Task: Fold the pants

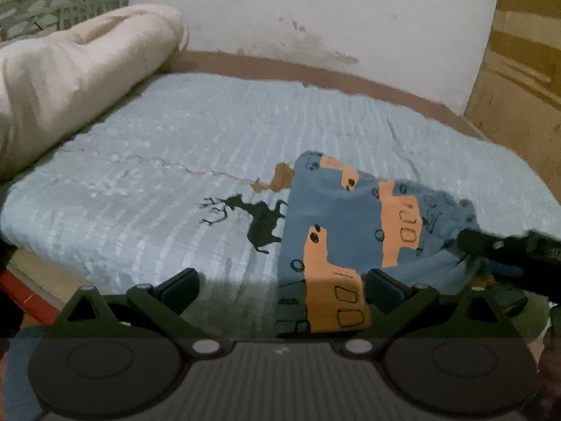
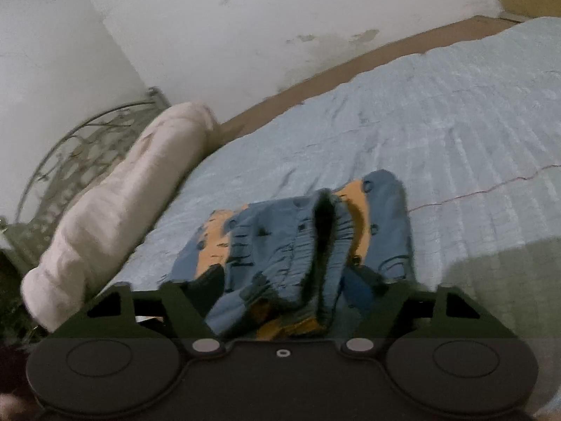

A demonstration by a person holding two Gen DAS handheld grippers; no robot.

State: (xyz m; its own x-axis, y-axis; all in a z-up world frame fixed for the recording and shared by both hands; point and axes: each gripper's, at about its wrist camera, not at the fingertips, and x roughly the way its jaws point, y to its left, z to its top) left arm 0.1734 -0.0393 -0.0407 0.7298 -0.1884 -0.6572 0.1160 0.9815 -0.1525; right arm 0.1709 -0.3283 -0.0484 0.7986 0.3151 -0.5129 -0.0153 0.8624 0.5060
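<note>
Pants (image 2: 301, 245) bunch between spread right fingers (image 2: 364, 277), seemingly ungripped; left fingers (image 1: 182, 280) gape alongside.

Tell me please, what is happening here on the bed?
A person with a handheld tool in each hand is folding small blue pants with orange prints on a light blue bedspread. The right tool has the elastic waistband between its fingers. The left tool is open beside the pants' near edge. The pants are bunched, not yet neatly folded. A rolled cream blanket lies beside them.
</note>
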